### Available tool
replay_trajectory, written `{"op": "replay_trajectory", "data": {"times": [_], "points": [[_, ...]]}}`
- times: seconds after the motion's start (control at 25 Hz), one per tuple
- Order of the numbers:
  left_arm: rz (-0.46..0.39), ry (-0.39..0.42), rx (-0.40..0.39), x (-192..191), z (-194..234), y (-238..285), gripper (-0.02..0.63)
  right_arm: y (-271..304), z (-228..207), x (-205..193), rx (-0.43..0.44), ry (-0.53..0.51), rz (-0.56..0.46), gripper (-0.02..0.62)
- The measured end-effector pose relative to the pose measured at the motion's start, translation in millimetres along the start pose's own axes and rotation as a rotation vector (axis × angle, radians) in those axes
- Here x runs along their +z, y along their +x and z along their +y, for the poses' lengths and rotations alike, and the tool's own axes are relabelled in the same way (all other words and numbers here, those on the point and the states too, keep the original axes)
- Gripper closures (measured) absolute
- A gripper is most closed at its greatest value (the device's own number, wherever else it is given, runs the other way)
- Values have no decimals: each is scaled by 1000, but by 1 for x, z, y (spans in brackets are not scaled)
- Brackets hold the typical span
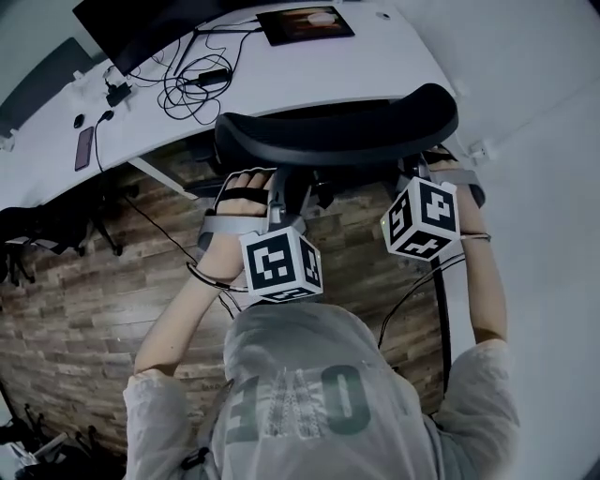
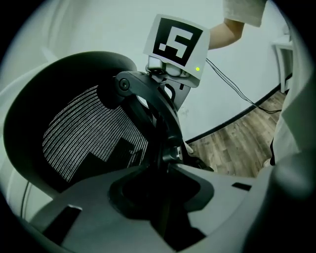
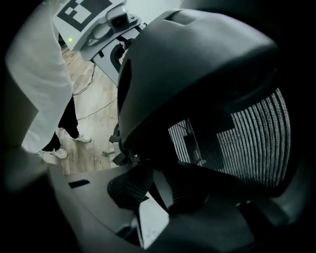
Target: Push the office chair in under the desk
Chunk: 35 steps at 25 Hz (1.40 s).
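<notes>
The office chair's black backrest stands just at the front edge of the white desk. Both grippers reach in below its curved top rim. My left gripper is shut on the black strut behind the mesh back, which runs up between its grey jaws. My right gripper is shut on the backrest's frame from the other side, with dark frame filling the jaws. The fingertips are hidden under the rim in the head view.
On the desk lie a monitor, a tablet, tangled cables and a phone. Wood floor spreads to the left below the desk. A gripper cable hangs by my right arm. A pale wall is at the right.
</notes>
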<state>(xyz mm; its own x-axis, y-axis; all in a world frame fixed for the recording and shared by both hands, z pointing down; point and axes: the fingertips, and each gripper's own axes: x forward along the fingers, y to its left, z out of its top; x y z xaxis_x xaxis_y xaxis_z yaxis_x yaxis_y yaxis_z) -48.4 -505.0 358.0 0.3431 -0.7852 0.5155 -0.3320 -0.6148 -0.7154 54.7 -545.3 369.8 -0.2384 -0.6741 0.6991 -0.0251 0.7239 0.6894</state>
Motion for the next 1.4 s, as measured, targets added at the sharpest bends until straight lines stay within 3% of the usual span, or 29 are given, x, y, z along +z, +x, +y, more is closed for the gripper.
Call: {"op": "replay_trajectory", "data": {"times": [0.28,0.48,1.4], "points": [[-43,58,58,-4,18,15,484,15,-19,2,-14,7,23,503],[-8,15,33,-15,39,29,480,31,-37,9,-4,44,5,503],[-6,29,25,-58,99,76,477,93,-91,39,11,79,7,503]]}}
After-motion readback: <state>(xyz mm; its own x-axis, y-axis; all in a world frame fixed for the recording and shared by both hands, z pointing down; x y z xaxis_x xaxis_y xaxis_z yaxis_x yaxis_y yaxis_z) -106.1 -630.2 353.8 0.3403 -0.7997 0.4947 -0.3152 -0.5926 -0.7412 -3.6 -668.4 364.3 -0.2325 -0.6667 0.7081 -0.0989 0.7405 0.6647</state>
